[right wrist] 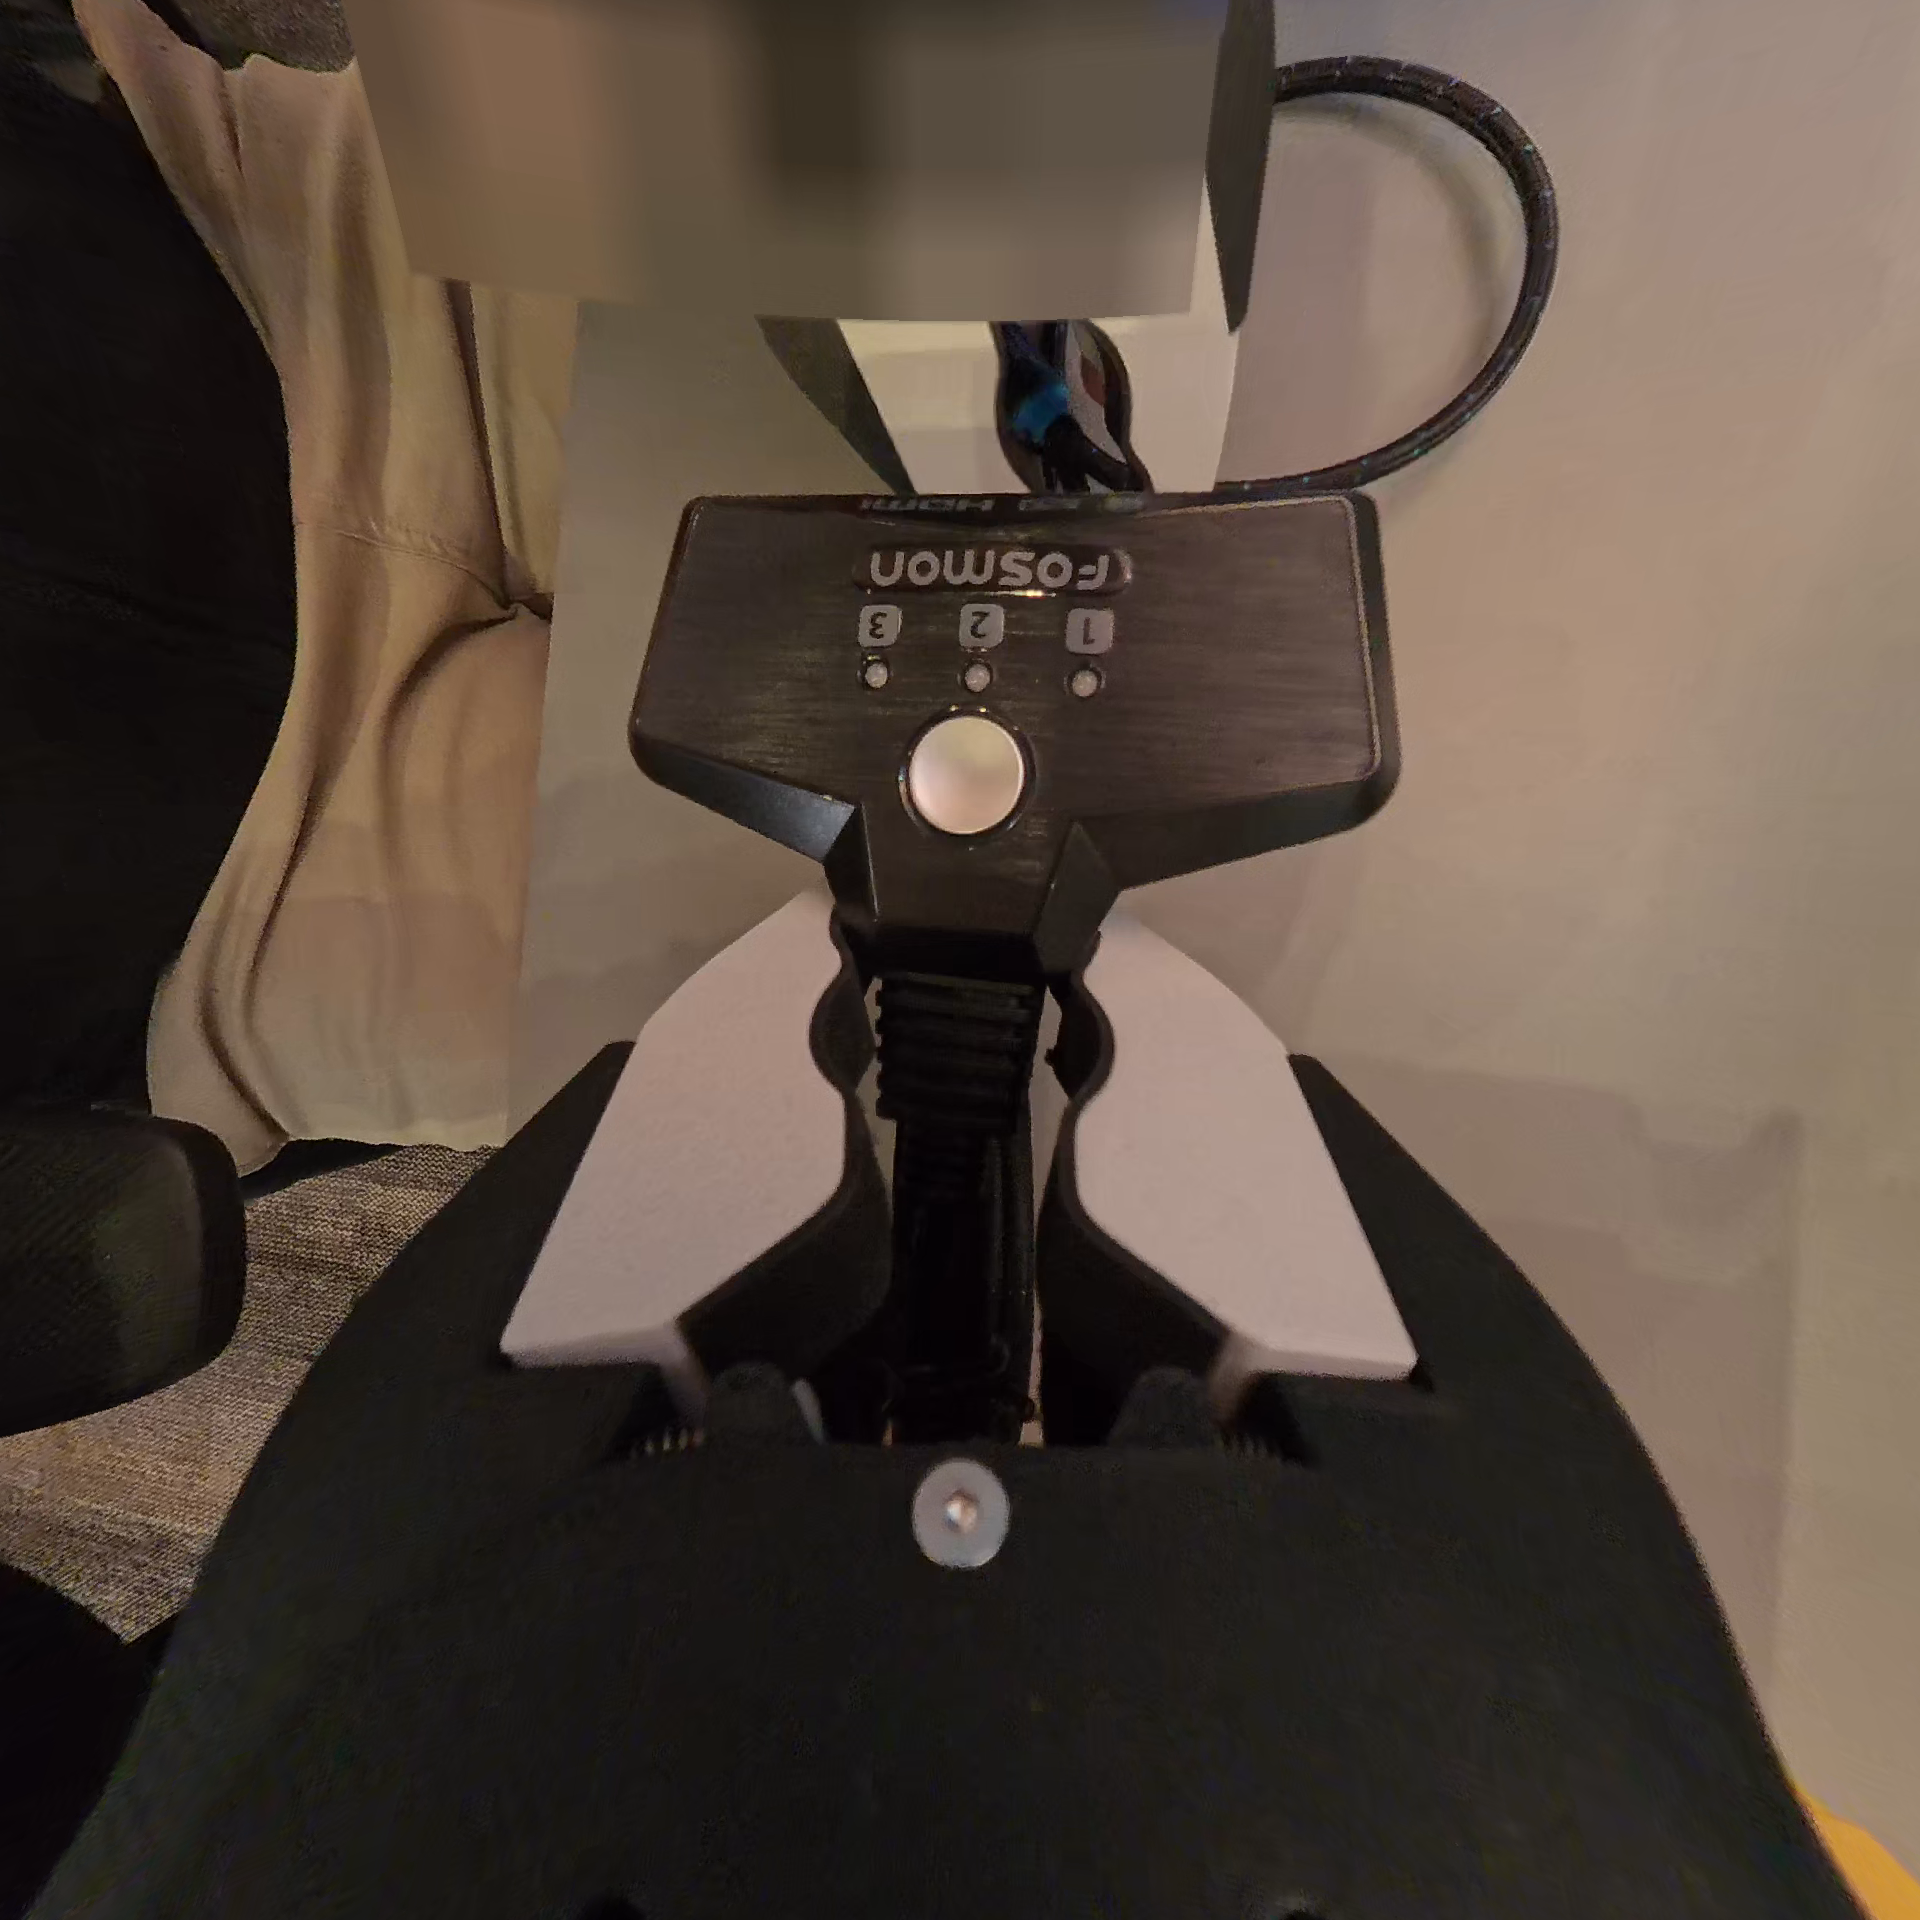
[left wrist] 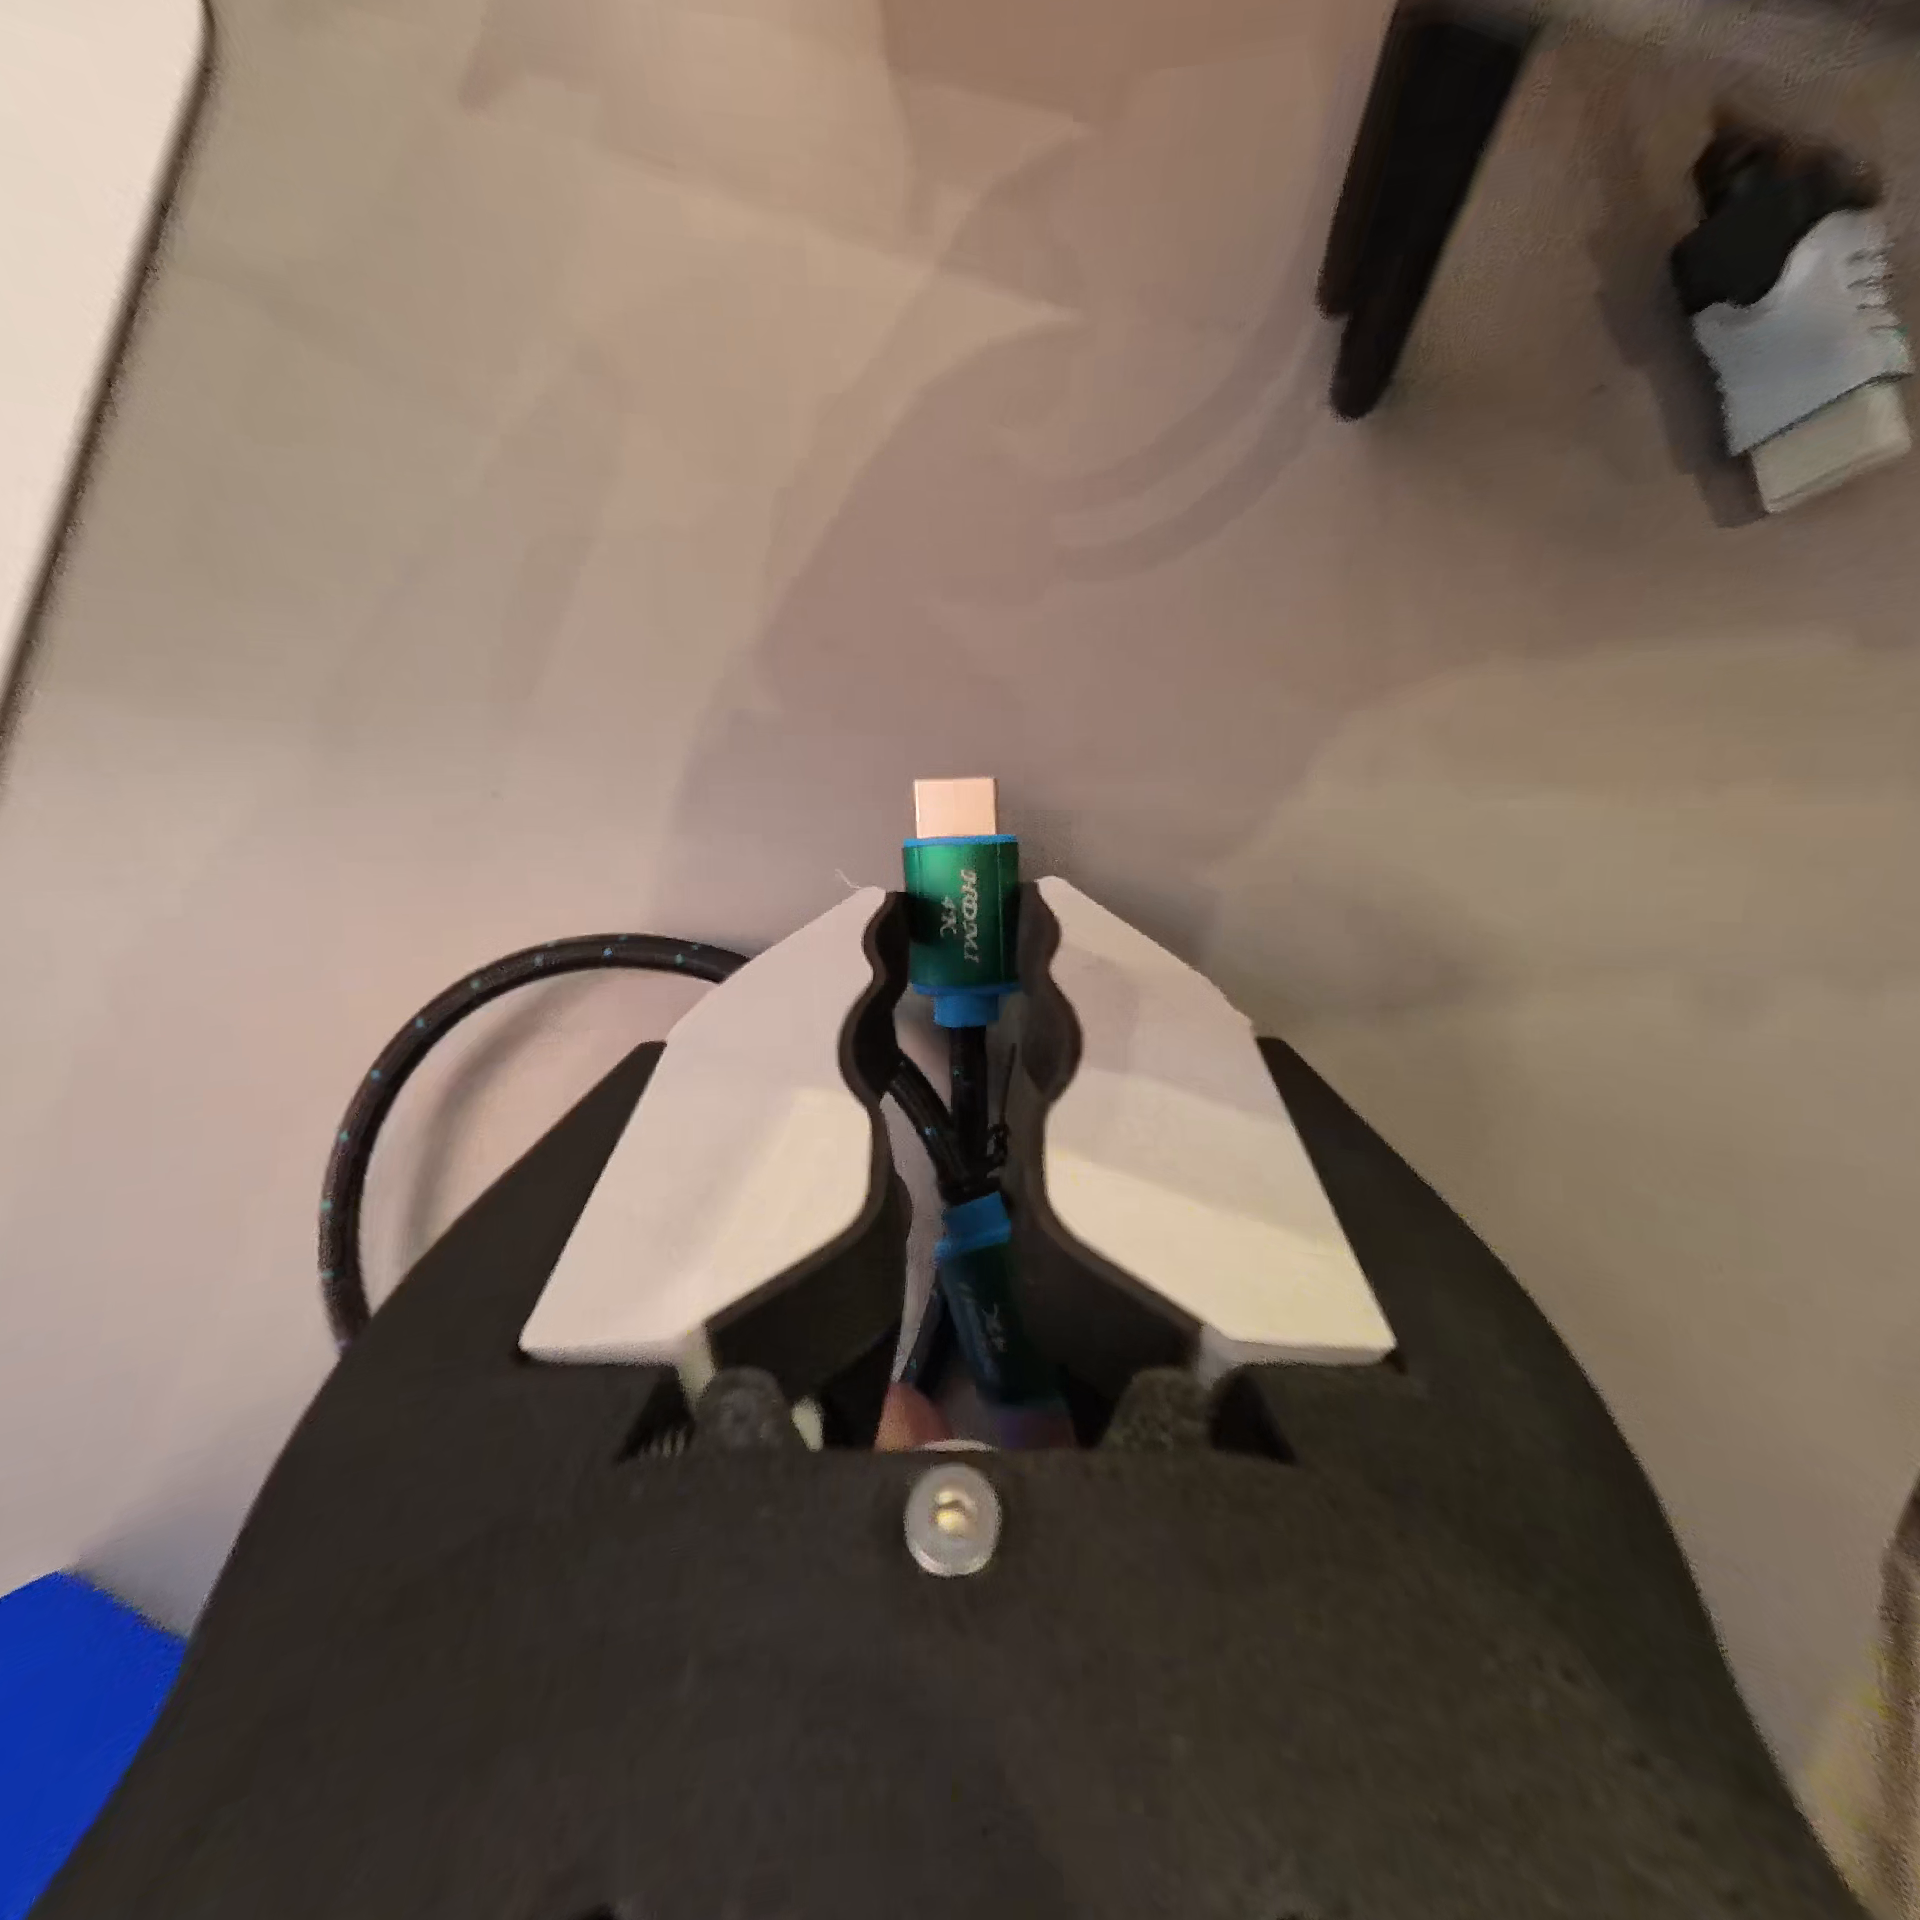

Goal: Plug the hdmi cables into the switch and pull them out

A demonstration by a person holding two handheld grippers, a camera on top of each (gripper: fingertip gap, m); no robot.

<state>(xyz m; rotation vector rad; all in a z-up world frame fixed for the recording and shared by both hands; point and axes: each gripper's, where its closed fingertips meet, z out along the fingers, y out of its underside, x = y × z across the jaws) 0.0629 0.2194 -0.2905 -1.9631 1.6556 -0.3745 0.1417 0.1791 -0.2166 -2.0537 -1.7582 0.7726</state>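
Observation:
My left gripper [left wrist: 956, 904] is shut on a green HDMI plug [left wrist: 956, 914], whose metal tip [left wrist: 956, 808] points forward over the pale table. Its black braided cable [left wrist: 358, 1122] loops off to the left. The cable's second green plug [left wrist: 987, 1320] hangs between the fingers, farther back. My right gripper [right wrist: 961, 935] is shut on the narrow neck of the black HDMI switch [right wrist: 1008, 665] and holds it level. The switch has three small lights and a round silver button [right wrist: 966, 774]. The left gripper [right wrist: 862, 405] and the braided cable [right wrist: 1507, 260] show beyond the switch's far edge.
A grey-bodied HDMI plug [left wrist: 1797, 364] and a long dark shape [left wrist: 1392, 208] show blurred at the upper right. A blue object [left wrist: 73, 1714] is at the lower left. A black chair [right wrist: 114, 675], beige fabric [right wrist: 364, 675] and a pale table top [right wrist: 1662, 831] surround the switch. To reach the blue object [left wrist: 73, 1714] in a straight line is about 25 cm for my left fingers, about 30 cm for my right.

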